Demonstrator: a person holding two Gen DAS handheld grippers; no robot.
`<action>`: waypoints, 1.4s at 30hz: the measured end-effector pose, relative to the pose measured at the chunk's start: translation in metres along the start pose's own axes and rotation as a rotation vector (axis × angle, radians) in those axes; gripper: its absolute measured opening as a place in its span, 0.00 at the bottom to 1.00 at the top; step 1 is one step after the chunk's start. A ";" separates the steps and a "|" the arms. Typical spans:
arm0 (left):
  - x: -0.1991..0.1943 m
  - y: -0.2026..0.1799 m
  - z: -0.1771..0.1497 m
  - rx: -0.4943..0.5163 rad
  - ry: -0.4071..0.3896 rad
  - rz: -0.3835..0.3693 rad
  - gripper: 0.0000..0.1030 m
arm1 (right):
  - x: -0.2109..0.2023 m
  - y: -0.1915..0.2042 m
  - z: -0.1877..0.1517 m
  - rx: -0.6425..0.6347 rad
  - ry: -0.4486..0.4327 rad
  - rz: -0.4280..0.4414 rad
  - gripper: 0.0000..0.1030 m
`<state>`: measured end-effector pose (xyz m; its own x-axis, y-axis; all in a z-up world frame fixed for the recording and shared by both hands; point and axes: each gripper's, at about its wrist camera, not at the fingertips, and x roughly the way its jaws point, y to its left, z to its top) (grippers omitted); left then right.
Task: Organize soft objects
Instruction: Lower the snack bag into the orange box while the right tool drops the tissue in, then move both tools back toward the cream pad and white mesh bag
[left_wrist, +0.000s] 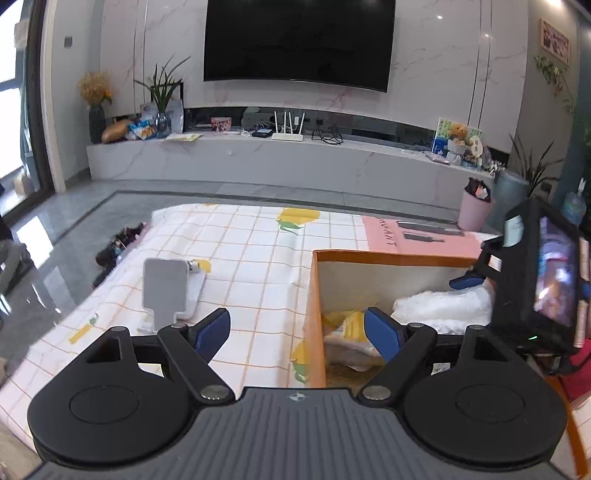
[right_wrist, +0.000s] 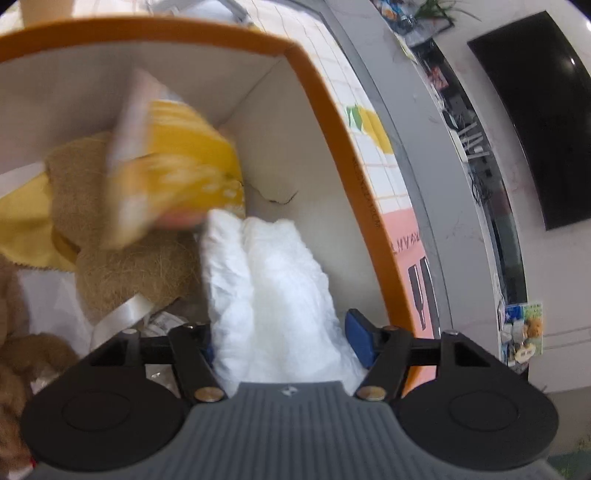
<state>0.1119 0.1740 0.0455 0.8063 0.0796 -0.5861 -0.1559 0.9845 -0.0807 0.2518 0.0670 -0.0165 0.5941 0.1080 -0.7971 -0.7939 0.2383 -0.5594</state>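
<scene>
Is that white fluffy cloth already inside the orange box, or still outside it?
Inside. The white cloth lies within the orange box's walls, beside a yellow packet. The right gripper's open jaws straddle it, one pad clearly off it.

The left gripper (left_wrist: 297, 330) has a grey ribbed body with a small round emblem at its front edge, two black round discs at its sides, black linkage arms pinned with silver screws, and blue ridged pads (left_wrist: 210, 334). The right gripper (right_wrist: 284, 341) is built alike: grey ribbed body, black discs, silver screws, blue pads (right_wrist: 358, 338). Its back carries a lit screen in a black frame.
</scene>
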 end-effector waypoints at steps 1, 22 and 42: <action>-0.001 0.002 0.001 -0.012 0.003 -0.012 0.94 | -0.010 -0.004 0.000 0.020 -0.012 0.014 0.64; -0.001 0.005 0.003 -0.070 0.042 -0.054 0.94 | 0.022 0.005 0.018 0.215 0.211 0.072 0.00; -0.026 -0.016 0.009 0.025 -0.035 -0.029 0.94 | -0.034 -0.011 0.019 0.387 0.074 0.073 0.68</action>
<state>0.0986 0.1579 0.0691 0.8297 0.0564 -0.5554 -0.1187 0.9900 -0.0768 0.2429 0.0787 0.0207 0.5155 0.0718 -0.8539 -0.7181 0.5799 -0.3848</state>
